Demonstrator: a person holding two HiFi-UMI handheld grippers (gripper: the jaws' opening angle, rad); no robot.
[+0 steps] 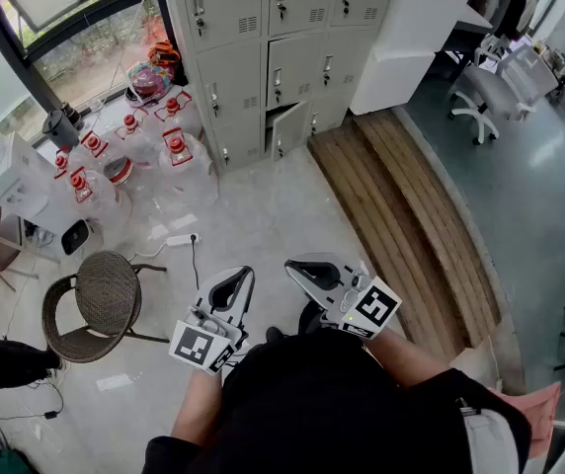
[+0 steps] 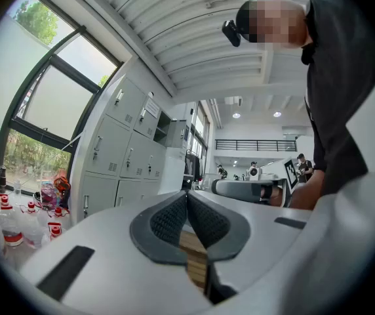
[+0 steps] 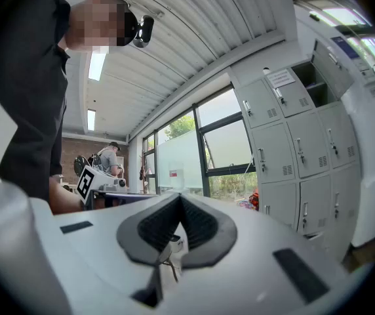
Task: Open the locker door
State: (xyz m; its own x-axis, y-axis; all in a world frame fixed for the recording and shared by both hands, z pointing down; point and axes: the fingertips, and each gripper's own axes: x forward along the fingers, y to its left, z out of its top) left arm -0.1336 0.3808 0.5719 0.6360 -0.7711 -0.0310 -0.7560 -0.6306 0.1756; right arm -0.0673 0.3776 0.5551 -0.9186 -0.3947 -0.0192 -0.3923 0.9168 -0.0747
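A bank of grey lockers stands at the far side of the floor, each door with a small handle. One bottom door hangs slightly ajar; the rest look closed. Both grippers are held close to the person's body, far from the lockers. My left gripper points toward them, its jaws together with nothing between. My right gripper sits beside it, also shut and empty. The lockers appear at the left of the left gripper view and at the right of the right gripper view.
Several red-capped water bottles crowd the floor left of the lockers. A wicker chair stands at my left, a power strip lies ahead. A wooden platform runs along the right, with an office chair beyond.
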